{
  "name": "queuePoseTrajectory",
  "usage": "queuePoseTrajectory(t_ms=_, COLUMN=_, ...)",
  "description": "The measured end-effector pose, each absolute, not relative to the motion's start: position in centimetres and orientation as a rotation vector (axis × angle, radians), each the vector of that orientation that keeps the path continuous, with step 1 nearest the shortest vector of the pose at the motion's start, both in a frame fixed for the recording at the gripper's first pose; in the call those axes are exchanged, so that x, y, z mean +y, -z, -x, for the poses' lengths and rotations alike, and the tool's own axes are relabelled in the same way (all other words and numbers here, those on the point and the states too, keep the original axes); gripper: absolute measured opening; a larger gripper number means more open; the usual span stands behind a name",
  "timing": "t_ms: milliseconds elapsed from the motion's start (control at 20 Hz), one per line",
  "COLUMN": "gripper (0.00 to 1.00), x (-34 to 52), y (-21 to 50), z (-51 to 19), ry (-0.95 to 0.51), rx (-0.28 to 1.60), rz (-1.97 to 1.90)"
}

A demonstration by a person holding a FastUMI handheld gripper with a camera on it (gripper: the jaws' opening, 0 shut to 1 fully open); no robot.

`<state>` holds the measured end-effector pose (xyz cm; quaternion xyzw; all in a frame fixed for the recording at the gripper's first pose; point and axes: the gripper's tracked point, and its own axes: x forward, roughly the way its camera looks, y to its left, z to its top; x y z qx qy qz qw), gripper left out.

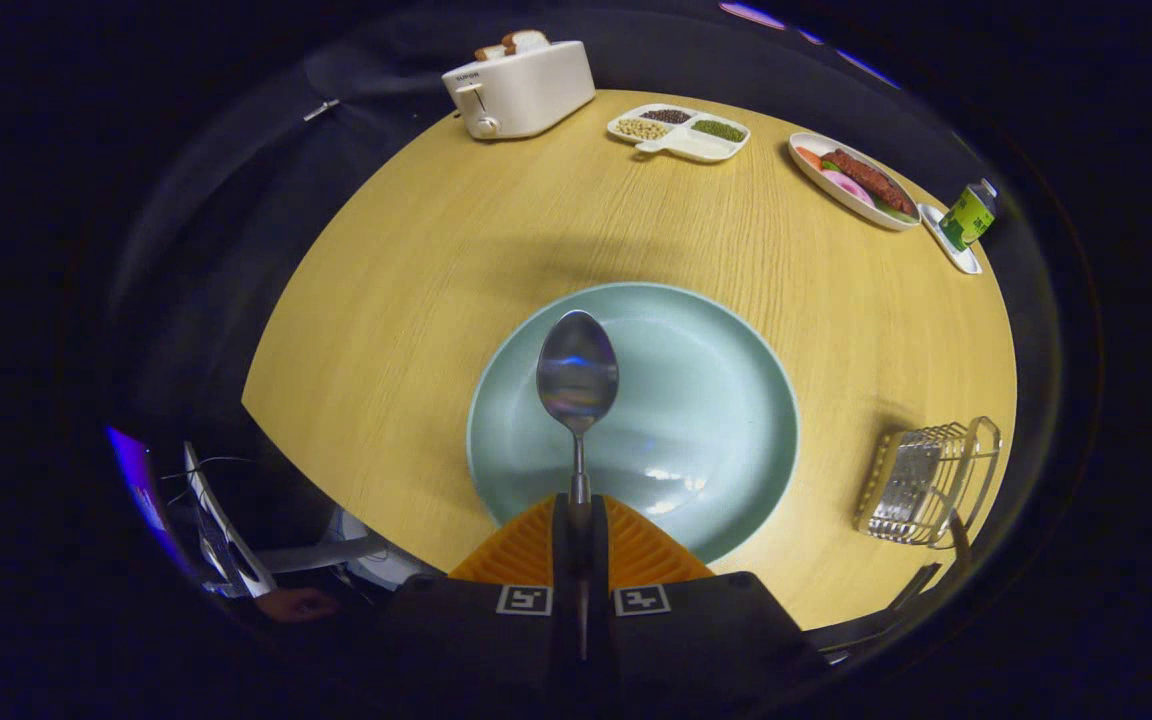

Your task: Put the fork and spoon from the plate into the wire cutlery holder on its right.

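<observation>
My gripper (578, 512) is shut on the handle of a metal spoon (577, 375). The spoon sticks straight out ahead of the fingers, bowl forward, held above the pale green plate (726, 400). The plate lies on the round wooden table just beyond the fingers, with nothing else showing on its bare surface. The wire cutlery holder (926, 480) stands on the table to the plate's right, and a handle-like piece leans out of its near side. I cannot tell whether that piece is the fork.
A white toaster (519, 88) with bread in it stands at the table's far side. A divided dish of beans (678, 132), an oval plate of food (854, 180) and a green can on a small dish (966, 218) line the far right rim. A person's hand (296, 603) shows below the table's left edge.
</observation>
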<state>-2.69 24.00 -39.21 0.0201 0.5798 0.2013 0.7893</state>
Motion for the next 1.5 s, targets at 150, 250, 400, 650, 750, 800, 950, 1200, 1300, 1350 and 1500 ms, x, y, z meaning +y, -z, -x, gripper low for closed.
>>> queuePoseTrajectory(t_ms=150, gripper=0.08, x=19.1, y=34.6, z=2.5, ry=-0.474, rx=1.222, rz=-0.048)
queuePoseTrajectory(t_ms=250, gripper=0.08, x=13.8, y=32.4, z=2.4, ry=-0.457, rx=1.222, rz=0.0)
queuePoseTrajectory(t_ms=400, gripper=0.08, x=7.1, y=30.1, z=2.6, ry=-0.416, rx=1.25, rz=0.028)
queuePoseTrajectory(t_ms=650, gripper=0.08, x=-0.9, y=29.4, z=4.2, ry=-0.366, rx=1.367, rz=0.074)
queuePoseTrajectory(t_ms=750, gripper=0.08, x=-2.5, y=29.9, z=4.6, ry=-0.366, rx=1.431, rz=0.088)
queuePoseTrajectory(t_ms=800, gripper=0.08, x=-3.2, y=30.3, z=4.7, ry=-0.362, rx=1.469, rz=0.097)
queuePoseTrajectory(t_ms=950, gripper=0.08, x=-4.9, y=32.0, z=5.1, ry=-0.349, rx=1.592, rz=0.148)
queuePoseTrajectory(t_ms=1200, gripper=0.08, x=-5.4, y=34.6, z=5.3, ry=-0.351, rx=1.78, rz=0.224)
queuePoseTrajectory(t_ms=1300, gripper=0.08, x=-5.3, y=35.2, z=5.2, ry=-0.355, rx=1.839, rz=0.249)
queuePoseTrajectory(t_ms=1350, gripper=0.08, x=-5.1, y=35.5, z=5.2, ry=-0.359, rx=1.864, rz=0.262)
queuePoseTrajectory(t_ms=1500, gripper=0.08, x=-4.1, y=36.0, z=4.9, ry=-0.368, rx=1.922, rz=0.263)
